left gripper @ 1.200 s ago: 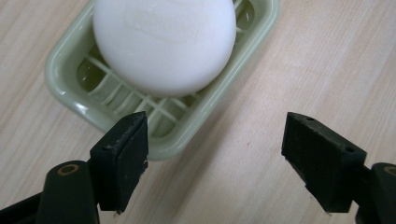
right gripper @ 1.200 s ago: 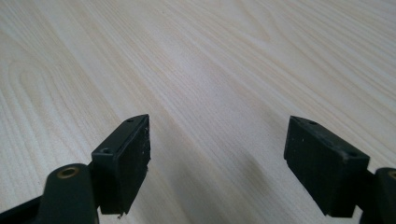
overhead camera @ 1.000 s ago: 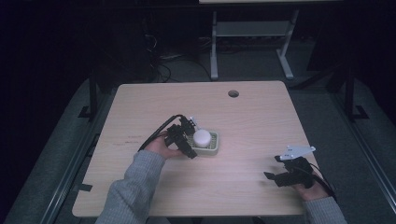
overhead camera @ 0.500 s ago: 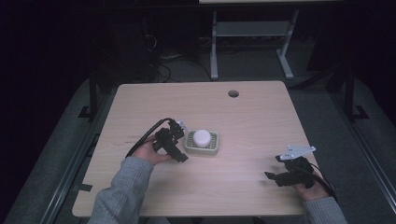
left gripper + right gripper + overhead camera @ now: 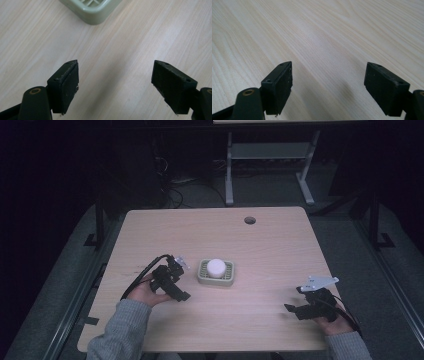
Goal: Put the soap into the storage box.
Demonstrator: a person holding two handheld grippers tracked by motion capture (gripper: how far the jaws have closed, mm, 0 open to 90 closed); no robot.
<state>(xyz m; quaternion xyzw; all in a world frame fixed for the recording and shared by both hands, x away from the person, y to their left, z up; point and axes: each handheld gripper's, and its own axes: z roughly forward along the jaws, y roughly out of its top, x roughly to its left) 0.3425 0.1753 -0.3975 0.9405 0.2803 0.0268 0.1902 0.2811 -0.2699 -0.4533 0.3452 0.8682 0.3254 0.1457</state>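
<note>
A white round object (image 5: 216,266) rests in a pale green slatted dish (image 5: 203,276) near the middle of the wooden table (image 5: 270,250). My left gripper (image 5: 181,281) lies just left of the dish, apart from it, open and holding nothing. In the left gripper view the dish's corner (image 5: 91,10) sits at the top, beyond my left gripper (image 5: 115,82) with its jaws wide apart over bare wood. My right gripper (image 5: 294,310) rests near the front right edge, open. The right gripper view has my right gripper (image 5: 328,85) with nothing but table between its jaws.
A round cable hole (image 5: 249,220) sits at the table's back. Beyond the far edge stand a metal desk frame (image 5: 270,165) and loose cables (image 5: 175,190) on the dark floor. A cable (image 5: 142,276) trails from the left gripper.
My left gripper has drawn back leftward from the dish and the white object, which stays in the dish. The right gripper has not moved.
</note>
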